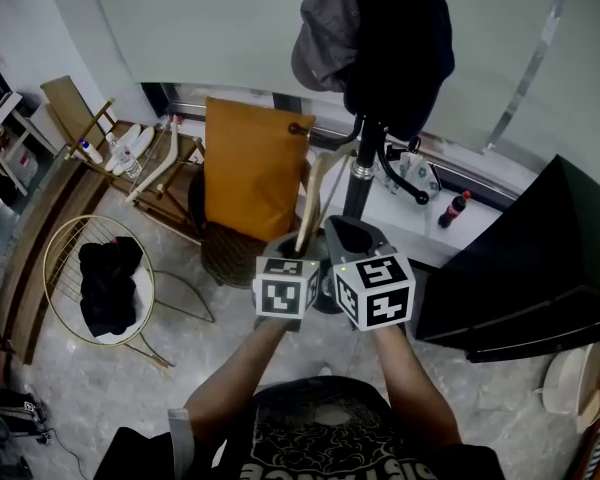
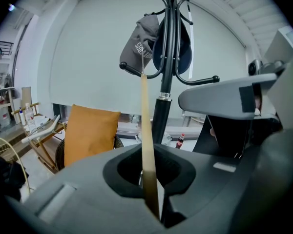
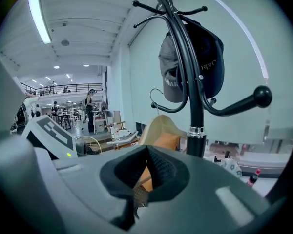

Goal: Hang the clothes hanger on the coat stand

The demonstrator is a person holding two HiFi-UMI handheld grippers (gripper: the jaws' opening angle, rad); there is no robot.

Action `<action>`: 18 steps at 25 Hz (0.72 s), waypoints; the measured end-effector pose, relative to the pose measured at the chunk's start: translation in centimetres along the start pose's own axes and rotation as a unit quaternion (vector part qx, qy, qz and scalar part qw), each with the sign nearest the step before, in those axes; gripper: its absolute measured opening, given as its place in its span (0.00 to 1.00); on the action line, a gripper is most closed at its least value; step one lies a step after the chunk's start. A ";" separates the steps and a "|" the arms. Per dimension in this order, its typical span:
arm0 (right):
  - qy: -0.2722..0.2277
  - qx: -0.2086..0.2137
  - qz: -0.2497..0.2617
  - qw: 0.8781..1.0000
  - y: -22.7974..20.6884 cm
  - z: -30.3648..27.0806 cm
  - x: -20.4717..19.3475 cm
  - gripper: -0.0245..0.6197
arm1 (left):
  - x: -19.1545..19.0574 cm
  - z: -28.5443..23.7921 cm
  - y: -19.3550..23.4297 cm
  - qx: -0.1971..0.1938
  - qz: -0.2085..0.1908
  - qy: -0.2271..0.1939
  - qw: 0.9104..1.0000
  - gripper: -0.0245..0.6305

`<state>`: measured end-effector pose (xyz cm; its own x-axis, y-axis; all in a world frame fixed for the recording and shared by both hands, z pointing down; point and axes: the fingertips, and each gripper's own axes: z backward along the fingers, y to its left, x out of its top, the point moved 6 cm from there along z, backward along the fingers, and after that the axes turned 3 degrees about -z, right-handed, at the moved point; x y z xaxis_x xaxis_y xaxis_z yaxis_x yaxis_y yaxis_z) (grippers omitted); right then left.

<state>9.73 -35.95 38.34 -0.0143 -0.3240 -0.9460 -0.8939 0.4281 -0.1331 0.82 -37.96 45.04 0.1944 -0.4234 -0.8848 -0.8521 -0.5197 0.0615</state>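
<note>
Coat stand (image 1: 361,176) top beyond upper edge

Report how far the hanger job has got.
Done: the wooden hanger is up at the coat stand, its wire hook at a lower arm. In hand: the left gripper is shut on the hanger; the right gripper is shut, empty. Left: whether the hook bears on the arm cannot be told; probably seat it, then release.
</note>
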 end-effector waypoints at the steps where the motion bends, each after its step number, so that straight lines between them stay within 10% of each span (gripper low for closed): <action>1: 0.000 0.000 0.001 1.000 -0.3 -0.1 0.1 0.04 | 0.0 -0.3 0.0 0.000 0.002 0.001 1.000 0.08; 18: 0.004 0.018 0.003 1.000 -3.8 -1.7 0.0 0.04 | 0.3 -3.9 -0.8 0.021 0.001 0.011 1.000 0.08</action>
<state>12.35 -39.06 39.33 -0.0244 -0.3282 -0.9443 -0.8774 0.4598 -0.1371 3.46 -40.52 46.53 0.2033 -0.4406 -0.8744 -0.8724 -0.4870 0.0426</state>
